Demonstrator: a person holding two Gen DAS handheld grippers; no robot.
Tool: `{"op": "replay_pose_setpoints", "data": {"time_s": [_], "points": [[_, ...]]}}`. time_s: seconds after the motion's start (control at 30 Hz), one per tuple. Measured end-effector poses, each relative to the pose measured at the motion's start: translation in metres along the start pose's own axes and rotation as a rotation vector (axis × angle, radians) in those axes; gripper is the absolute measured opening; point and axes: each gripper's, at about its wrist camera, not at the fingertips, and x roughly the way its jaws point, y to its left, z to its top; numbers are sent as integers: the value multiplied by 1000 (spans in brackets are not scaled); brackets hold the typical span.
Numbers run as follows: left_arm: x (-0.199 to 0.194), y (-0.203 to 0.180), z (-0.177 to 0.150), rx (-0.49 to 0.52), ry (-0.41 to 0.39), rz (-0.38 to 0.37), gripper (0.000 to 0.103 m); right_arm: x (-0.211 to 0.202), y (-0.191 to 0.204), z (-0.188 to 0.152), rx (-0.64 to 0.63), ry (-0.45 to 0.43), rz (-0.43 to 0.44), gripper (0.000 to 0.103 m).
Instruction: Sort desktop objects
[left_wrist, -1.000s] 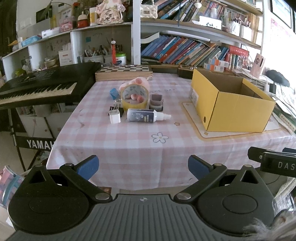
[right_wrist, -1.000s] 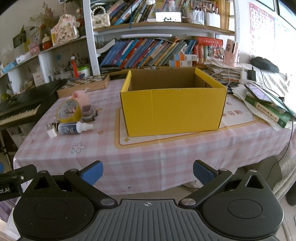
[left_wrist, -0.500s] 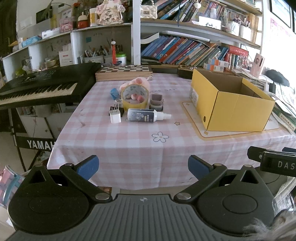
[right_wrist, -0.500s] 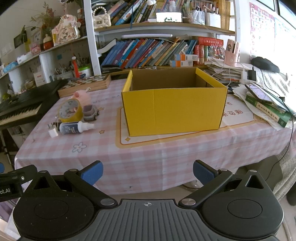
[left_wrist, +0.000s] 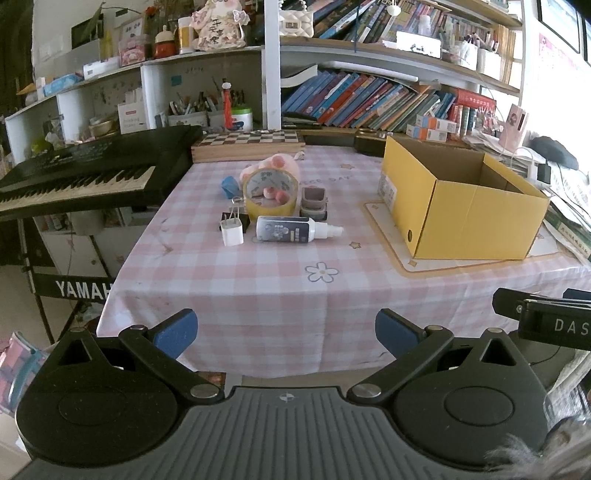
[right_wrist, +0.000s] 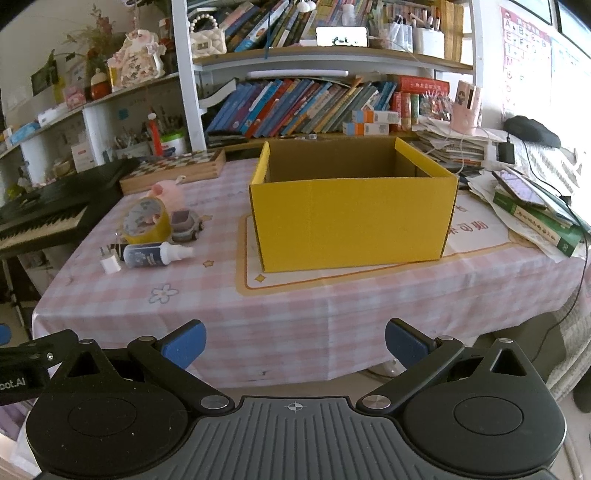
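Observation:
An open yellow cardboard box (left_wrist: 465, 206) (right_wrist: 351, 218) stands on the right of the pink checked table. To its left lies a cluster: a spray bottle (left_wrist: 291, 229) (right_wrist: 155, 254) on its side, a white charger plug (left_wrist: 232, 232) (right_wrist: 110, 264), a yellow tape roll (left_wrist: 271, 197) (right_wrist: 146, 221), a pink plush (left_wrist: 280, 164), a small grey toy car (left_wrist: 314, 201) (right_wrist: 184, 224), a binder clip (left_wrist: 232, 214) and a blue item (left_wrist: 229, 186). My left gripper (left_wrist: 286, 330) and right gripper (right_wrist: 295, 341) are open and empty, in front of the table's near edge.
A black Yamaha keyboard (left_wrist: 81, 177) stands left of the table. A chessboard box (left_wrist: 247, 146) lies at the table's back. Bookshelves (left_wrist: 369, 96) fill the wall behind. Books, papers and cables (right_wrist: 532, 199) are piled to the right of the box.
Both grippers have moved slightly toward the table. Nothing on the table has moved.

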Motion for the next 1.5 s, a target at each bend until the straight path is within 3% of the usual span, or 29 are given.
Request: {"op": "replay_pose_setpoints", "data": {"time_s": [0.9, 1.5], "points": [[-7, 12, 5, -4, 10, 11, 103, 1, 9, 2, -19, -7, 24, 103], [-14, 28, 9, -42, 9, 48, 103, 1, 28, 6, -67, -11, 83, 103]]}}
